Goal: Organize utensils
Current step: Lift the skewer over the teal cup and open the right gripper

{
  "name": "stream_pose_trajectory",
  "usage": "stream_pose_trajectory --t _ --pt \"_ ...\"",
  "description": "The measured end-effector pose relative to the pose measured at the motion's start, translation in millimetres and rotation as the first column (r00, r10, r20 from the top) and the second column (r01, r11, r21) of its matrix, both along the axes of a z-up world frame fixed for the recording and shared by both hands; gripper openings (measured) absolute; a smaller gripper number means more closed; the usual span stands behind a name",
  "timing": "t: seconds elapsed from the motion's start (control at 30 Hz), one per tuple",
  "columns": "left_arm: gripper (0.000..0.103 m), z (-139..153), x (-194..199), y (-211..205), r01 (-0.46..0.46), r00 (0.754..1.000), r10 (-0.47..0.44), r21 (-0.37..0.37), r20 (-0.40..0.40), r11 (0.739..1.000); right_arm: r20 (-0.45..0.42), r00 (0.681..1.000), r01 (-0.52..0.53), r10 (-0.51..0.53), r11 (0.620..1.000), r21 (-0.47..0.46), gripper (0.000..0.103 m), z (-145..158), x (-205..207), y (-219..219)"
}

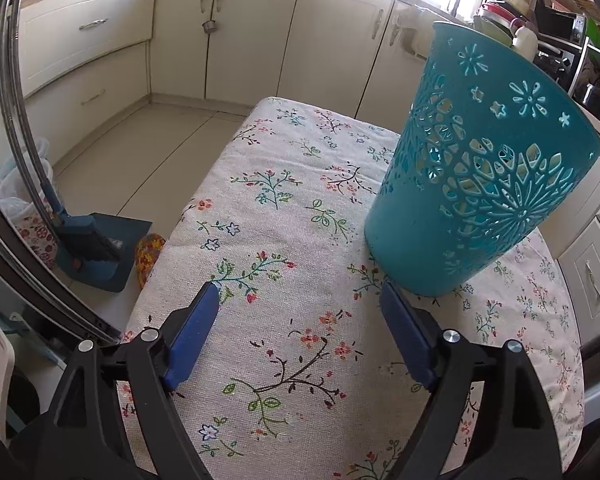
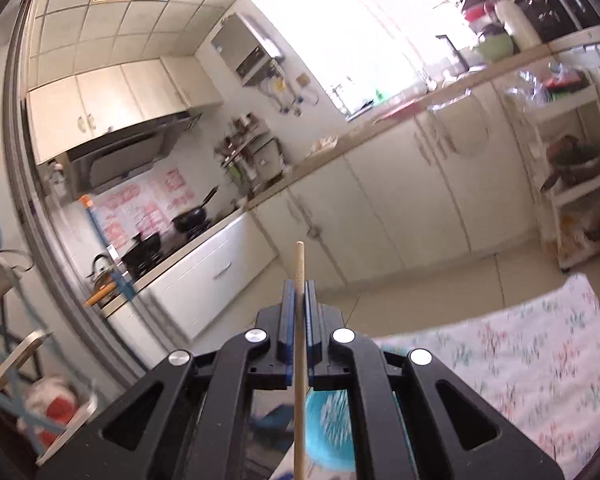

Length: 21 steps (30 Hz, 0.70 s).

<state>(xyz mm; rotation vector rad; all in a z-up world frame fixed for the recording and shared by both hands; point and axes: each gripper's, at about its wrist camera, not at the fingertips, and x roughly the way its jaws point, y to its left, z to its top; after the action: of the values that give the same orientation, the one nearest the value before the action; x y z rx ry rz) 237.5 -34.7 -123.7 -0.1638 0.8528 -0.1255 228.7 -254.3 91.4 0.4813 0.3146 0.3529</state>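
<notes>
Right gripper [image 2: 299, 292] pinching a wooden chopstick [image 2: 299, 320] above the teal holder [image 1: 480, 168]; left gripper [image 1: 300, 304] spread beside it (empty); lowering next.

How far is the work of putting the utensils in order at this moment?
Done: the teal holder stands on the floral cloth; whether it holds utensils is unclear. In hand: the right gripper is shut on a wooden stick, raised. Left: lowering it into the holder; the left gripper is open, empty.

Matt teal plastic basket [image 1: 480, 184], coarse woven floral cloth [image 1: 284, 248], smooth pale wooden stick [image 2: 299, 320].
</notes>
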Motion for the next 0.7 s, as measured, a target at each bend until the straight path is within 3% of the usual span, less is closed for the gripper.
stream_pose_trajectory --t 0.2,0.3,0.47,0.53,0.7 --pt "0.082 1 1 0 -0.001 1.0 0.001 -0.022 0.0 1.0 -0.071 0.986 0.151 -0.154 0.988 -0.045 0.006 -34 55 11" --pt "0.083 0 2 1 -0.002 1.0 0.002 -0.031 -0.001 1.0 -0.093 0.982 0.157 -0.166 0.983 -0.1 0.006 -50 55 17" --pt "0.084 -1 4 0 0.0 1.0 0.0 -0.028 -0.004 1.0 -0.07 0.988 0.123 -0.136 0.979 -0.165 0.007 -47 45 24" --pt "0.084 -2 4 0 -0.003 1.0 0.003 -0.027 -0.005 1.0 -0.098 0.99 0.08 -0.098 0.982 -0.174 0.007 -51 42 26" --pt "0.088 -2 4 3 -0.033 0.999 0.033 -0.009 -0.006 0.999 -0.09 0.993 0.059 -0.077 0.98 -0.191 0.028 -45 6 20"
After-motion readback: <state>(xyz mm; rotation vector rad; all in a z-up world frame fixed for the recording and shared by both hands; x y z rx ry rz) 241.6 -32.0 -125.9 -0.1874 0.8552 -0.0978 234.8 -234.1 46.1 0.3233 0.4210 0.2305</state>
